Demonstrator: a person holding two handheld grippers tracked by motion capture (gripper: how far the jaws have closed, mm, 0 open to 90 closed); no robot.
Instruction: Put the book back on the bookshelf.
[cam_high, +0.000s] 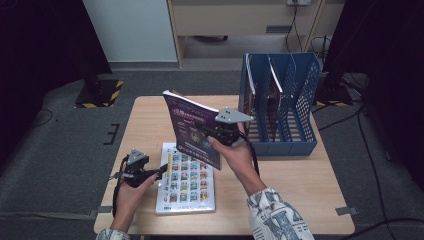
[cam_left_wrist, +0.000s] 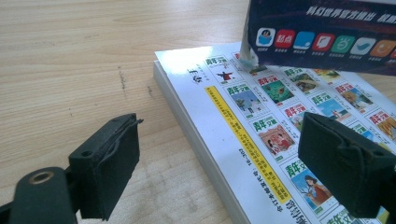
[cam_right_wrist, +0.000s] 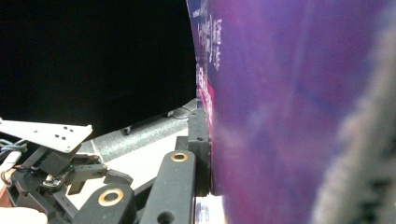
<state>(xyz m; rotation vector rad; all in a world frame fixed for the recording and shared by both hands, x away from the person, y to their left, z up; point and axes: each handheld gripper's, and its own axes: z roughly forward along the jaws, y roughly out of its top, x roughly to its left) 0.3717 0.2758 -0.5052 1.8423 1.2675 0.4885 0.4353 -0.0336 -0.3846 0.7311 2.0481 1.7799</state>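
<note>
A purple-covered book is held upright and tilted above the table, with my right gripper shut on its right edge. In the right gripper view the black jaw presses against the purple cover. A white book with rows of small pictures lies flat below it. My left gripper is low at that book's left edge. Its jaws stand open, one over bare wood and one over the white book, with nothing gripped. The purple book's lower corner hangs just above the white one.
A blue file rack with several slots stands at the back right of the wooden table, with some thin items in its left slots. Bare wood lies left of the white book. Grey carpet surrounds the table.
</note>
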